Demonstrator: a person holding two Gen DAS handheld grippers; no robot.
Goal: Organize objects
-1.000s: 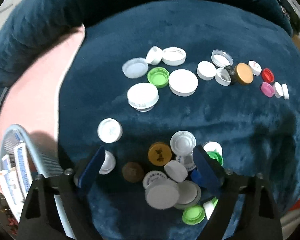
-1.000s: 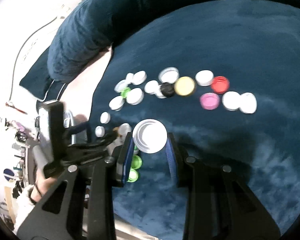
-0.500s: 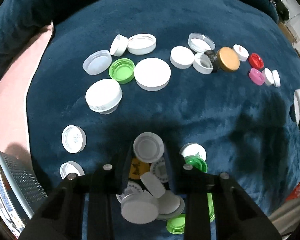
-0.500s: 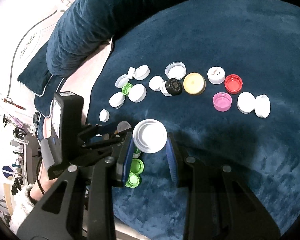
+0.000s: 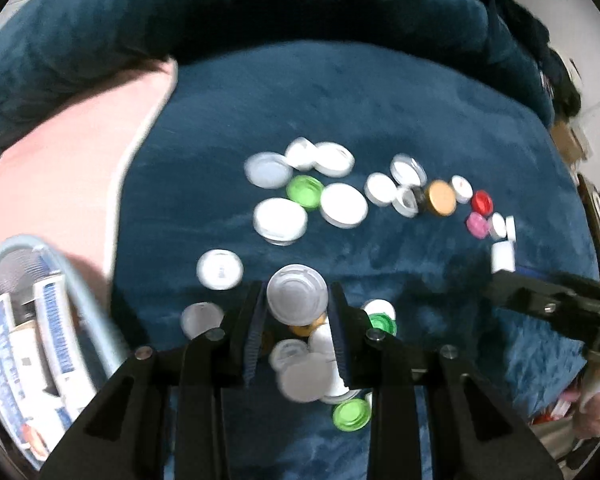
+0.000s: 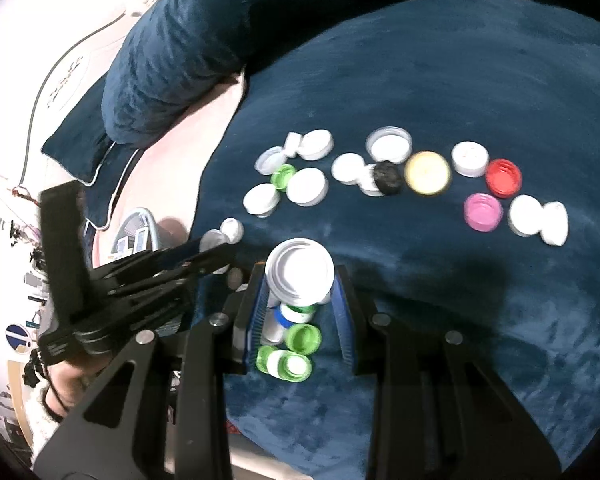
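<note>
Each hand-held gripper is clamped on a round white plastic lid: the left hand-held gripper (image 5: 298, 300) pinches a ribbed lid (image 5: 297, 295), the right hand-held gripper (image 6: 300, 274) a smooth lid (image 6: 301, 271). Both lids hang above the plush blue cushion (image 6: 440, 80), where other round caps lie scattered.

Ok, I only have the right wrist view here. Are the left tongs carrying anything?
Observer: Yes. The left tongs are shut on a ridged white lid, held flat-face toward the camera.
Operator: What lies under it?
Observer: An orange-brown cap peeks out right below the lid, at the edge of the loose heap.
Operator: And that basket on the pink side?
Observer: The light-blue basket holds blue-and-white packets; the print is too blurred to read.
</note>
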